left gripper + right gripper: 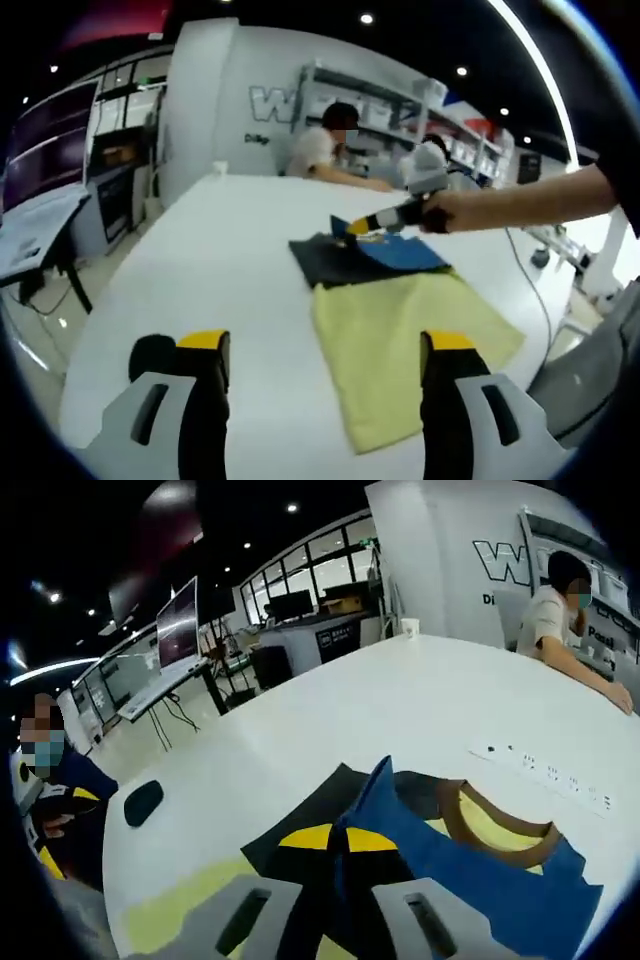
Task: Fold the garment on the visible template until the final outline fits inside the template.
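Note:
A blue garment [480, 880] with a brown collar [500, 835] lies on the white table [220, 260], partly over a dark grey sheet [335, 262] and a yellow-green sheet [400, 345]. My right gripper [338, 840] is shut on a raised fold of the blue fabric. In the left gripper view, a person's hand holds that right gripper [352, 226] at the far end of the blue garment [400, 252]. My left gripper [325, 345] stands open and empty above the near end of the yellow-green sheet.
A white power strip [545, 770] lies on the table beyond the garment, and a small black object [143, 802] sits near its left edge. One person [325, 145] sits at the far end. Desks and monitors [180, 630] stand beyond the table.

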Demonstrator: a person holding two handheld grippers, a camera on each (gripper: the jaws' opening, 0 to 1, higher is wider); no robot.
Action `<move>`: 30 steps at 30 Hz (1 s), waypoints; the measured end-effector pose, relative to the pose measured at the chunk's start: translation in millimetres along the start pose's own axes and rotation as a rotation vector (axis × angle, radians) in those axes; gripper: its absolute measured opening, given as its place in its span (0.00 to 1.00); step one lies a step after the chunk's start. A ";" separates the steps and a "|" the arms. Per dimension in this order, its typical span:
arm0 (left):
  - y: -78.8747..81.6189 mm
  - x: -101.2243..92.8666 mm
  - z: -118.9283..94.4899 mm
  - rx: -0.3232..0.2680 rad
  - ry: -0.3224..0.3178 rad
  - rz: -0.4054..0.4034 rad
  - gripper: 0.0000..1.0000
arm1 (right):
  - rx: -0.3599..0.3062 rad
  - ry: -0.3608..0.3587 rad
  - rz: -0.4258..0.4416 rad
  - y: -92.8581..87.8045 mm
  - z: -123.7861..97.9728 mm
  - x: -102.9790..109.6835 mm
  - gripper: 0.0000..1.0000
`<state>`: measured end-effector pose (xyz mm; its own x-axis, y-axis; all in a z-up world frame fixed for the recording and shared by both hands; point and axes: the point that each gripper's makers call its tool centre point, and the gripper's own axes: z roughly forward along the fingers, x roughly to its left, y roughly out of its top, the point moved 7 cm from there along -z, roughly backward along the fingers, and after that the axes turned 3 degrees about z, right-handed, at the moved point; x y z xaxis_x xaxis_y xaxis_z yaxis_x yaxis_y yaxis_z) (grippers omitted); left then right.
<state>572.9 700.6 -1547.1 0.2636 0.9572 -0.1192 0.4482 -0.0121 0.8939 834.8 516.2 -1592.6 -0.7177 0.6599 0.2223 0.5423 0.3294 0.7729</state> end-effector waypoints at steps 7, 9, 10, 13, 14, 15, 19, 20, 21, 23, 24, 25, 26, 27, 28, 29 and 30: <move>-11.3 17.4 -1.1 0.034 0.058 -0.056 0.74 | 0.041 -0.013 0.014 -8.7 12.0 3.7 0.00; -8.7 21.0 -2.2 0.020 0.066 -0.069 0.74 | 0.039 -0.013 0.016 -6.7 10.5 7.7 0.00; -8.5 21.8 -2.4 0.019 0.066 -0.070 0.74 | 0.038 -0.012 0.016 -6.3 10.6 8.3 0.00; -9.1 27.8 -2.6 0.012 0.084 -0.086 0.74 | 0.029 -0.019 -0.009 1.9 6.0 13.4 0.00; -9.3 28.0 -2.5 0.014 0.085 -0.087 0.74 | 0.025 -0.016 -0.006 2.2 5.8 12.0 0.02; -9.1 26.3 -2.0 0.015 0.085 -0.086 0.74 | 0.021 -0.017 -0.006 2.9 4.8 12.0 0.05; -7.1 23.2 -2.2 0.018 0.083 -0.075 0.73 | -0.003 -0.022 0.023 10.3 -1.5 1.5 0.06; -6.2 21.9 -2.4 0.017 0.082 -0.073 0.73 | -0.020 -0.019 0.066 14.5 -4.4 -0.6 0.07; -4.9 20.1 -2.6 0.017 0.082 -0.072 0.73 | -0.040 -0.028 0.080 20.3 -8.8 -1.6 0.07; -2.8 19.3 -2.6 0.018 0.079 -0.066 0.73 | -0.074 -0.034 0.082 33.6 -19.5 -2.9 0.08; -1.9 18.7 -2.7 0.018 0.077 -0.062 0.73 | -0.078 -0.035 0.080 34.9 -20.4 -3.2 0.08; -1.1 18.4 -2.8 0.017 0.077 -0.056 0.73 | -0.089 -0.041 0.072 41.2 -27.4 -4.9 0.09; 0.2 17.6 -2.8 0.015 0.076 -0.051 0.73 | -0.092 -0.042 0.069 42.7 -29.2 -5.2 0.10; 5.2 12.9 -3.4 0.013 0.072 -0.045 0.73 | -0.095 -0.047 0.060 46.5 -34.1 -5.8 0.10; 6.8 11.7 -3.4 0.012 0.070 -0.043 0.73 | -0.096 -0.051 0.055 49.2 -38.2 -4.9 0.10; 7.2 12.1 -3.4 0.011 0.068 -0.041 0.72 | -0.100 -0.058 0.050 51.0 -41.7 -6.0 0.11; 8.8 10.7 -3.7 0.006 0.062 -0.039 0.72 | -0.106 -0.072 0.050 50.6 -44.4 -9.9 0.12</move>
<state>576.5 711.8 -1538.9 0.1924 0.9731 -0.1265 0.4620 0.0239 0.8865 849.9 496.3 -1529.3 -0.6558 0.7215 0.2223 0.5247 0.2239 0.8213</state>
